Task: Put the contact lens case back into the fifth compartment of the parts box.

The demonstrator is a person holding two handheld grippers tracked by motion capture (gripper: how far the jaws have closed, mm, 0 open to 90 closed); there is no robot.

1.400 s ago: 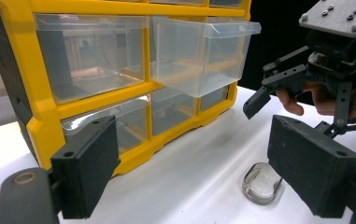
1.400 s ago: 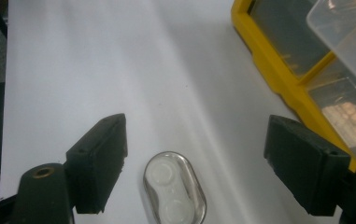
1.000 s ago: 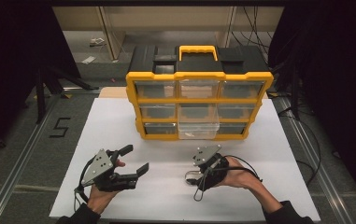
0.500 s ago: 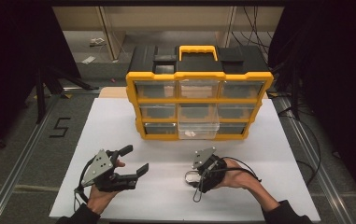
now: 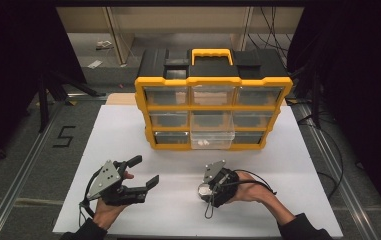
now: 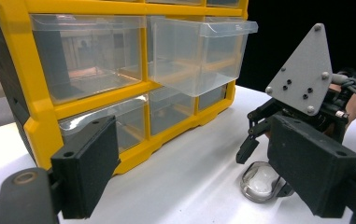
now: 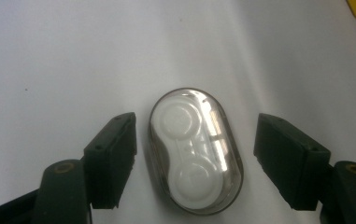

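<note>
At about 7 o'clock on the white desk (image 5: pixel 178 150) in the high view, the left gripper (image 5: pixel 139 176) is held in a hand (image 5: pixel 105 212), its jaws spread wide with nothing between them. At about 5 o'clock the right gripper (image 5: pixel 204 190) is held in the other hand (image 5: pixel 245 192) and pointed down at a case (image 5: pixel 204 190) that lies flat on the desk.

In the right gripper view the case (image 7: pixel 195 158) is seen as a clear oval shell with two round white wells inside, one at 12 o'clock of the other. It lies between the jaws of the right gripper (image 7: pixel 195 161): the left jaw stands just beside its edge and the right jaw a little apart. The pads are not pressed on it. These jaws have just been closing around the case, which is not yet gripped.

In the left gripper view the case (image 6: pixel 259 182) is seen on the desk under the tips of the right gripper (image 6: pixel 259 151), at 3 o'clock from the left gripper (image 6: pixel 194 175).

Farther off, at 12 o'clock, a yellow drawer box (image 5: pixel 213 107) with a black top is stood on the desk. Its bottom middle drawer (image 5: pixel 212 140) is pulled out, and small white things are seen lying in it.
</note>
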